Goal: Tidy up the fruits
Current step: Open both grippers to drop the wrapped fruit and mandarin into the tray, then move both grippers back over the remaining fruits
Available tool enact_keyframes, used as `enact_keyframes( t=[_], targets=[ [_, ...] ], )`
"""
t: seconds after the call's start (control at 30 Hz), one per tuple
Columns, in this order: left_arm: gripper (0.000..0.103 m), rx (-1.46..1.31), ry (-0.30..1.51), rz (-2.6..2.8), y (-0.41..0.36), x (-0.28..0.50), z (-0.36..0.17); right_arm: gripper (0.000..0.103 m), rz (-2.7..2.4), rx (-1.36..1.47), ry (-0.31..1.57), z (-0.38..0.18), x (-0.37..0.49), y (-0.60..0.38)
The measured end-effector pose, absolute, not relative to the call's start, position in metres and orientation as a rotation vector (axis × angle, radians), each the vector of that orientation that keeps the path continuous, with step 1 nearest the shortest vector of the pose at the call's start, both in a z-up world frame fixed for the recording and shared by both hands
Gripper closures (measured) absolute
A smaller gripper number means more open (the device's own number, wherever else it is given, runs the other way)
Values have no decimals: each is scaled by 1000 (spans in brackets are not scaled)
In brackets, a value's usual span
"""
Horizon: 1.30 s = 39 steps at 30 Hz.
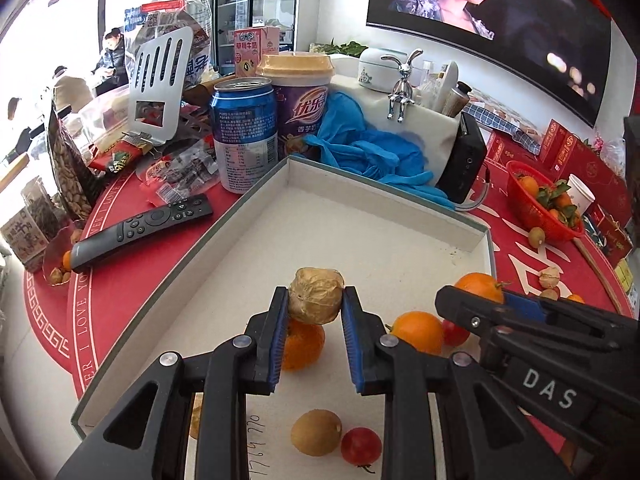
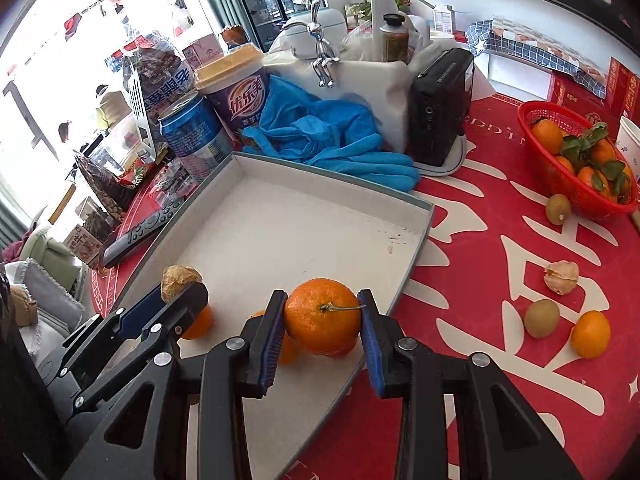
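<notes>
Both hands work over the shallow grey-edged white cardboard tray (image 1: 384,216). The left hand-held gripper (image 1: 315,304) is clamped on a papery tan husked fruit (image 1: 316,295), held just above the tray floor over an orange mandarin (image 1: 302,344), whether touching it cannot be told. Just to its right, the right hand-held gripper (image 2: 322,316) is clamped on a round orange mandarin with a thin stem (image 2: 322,314), poised near the tray's right edge, other fruit directly beneath. Fruit already lies in the tray's near end, so the open floor for both releases appears to lie straight ahead. Farther off, loose fruit waits on the red-clothed bench (image 2: 500,264) to the right, nearer the right hand, before a red plastic mesh basket of mandarins (image 2: 576,160).
</notes>
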<state>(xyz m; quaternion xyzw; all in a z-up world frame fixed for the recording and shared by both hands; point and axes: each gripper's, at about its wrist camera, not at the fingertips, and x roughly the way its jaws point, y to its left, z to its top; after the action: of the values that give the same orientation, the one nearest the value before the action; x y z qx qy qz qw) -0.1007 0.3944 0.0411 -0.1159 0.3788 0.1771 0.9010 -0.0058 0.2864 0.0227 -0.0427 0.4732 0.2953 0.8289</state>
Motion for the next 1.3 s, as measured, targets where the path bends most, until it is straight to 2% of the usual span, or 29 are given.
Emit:
enact_keyframes(
  t=[0.17,0.27,0.37,0.43,0.5,0.57,0.6,0.67,0.7,0.73,0.77,0.8,1.07,1.3],
  targets=[
    [74,-236,789,382,394,-99,41,67,626,-99,1012,17,-4,291],
    [69,-238,794,398,395,-99,40,67,624,-112,1004,19,-3,292],
    [55,-277,791,409,402,-101,40,66,619,-115,998,19,-2,294],
    [37,-295,775,415,405,-104,42,65,620,-101,994,21,0,291],
    [28,-298,759,437,406,-107,44,65,617,-101,970,25,1,288],
    [26,-302,740,454,409,-109,46,63,621,-110,949,30,1,287],
    [24,-309,735,462,410,-110,47,59,614,-114,940,32,2,287],
    [21,-332,733,469,414,-111,46,37,582,-105,924,34,4,282],
    [19,-342,739,462,416,-111,45,34,581,-80,924,35,6,277],
    [19,-348,744,454,416,-110,44,23,597,-41,931,35,9,273],
    [19,-345,747,450,414,-109,44,3,626,6,943,35,11,268],
    [19,-336,743,449,412,-109,45,0,641,42,943,36,11,264],
    [18,-326,708,329,386,-110,53,0,512,-79,869,54,-8,238],
    [18,-275,663,165,343,-113,65,0,385,-112,921,43,-18,178]
  ],
)
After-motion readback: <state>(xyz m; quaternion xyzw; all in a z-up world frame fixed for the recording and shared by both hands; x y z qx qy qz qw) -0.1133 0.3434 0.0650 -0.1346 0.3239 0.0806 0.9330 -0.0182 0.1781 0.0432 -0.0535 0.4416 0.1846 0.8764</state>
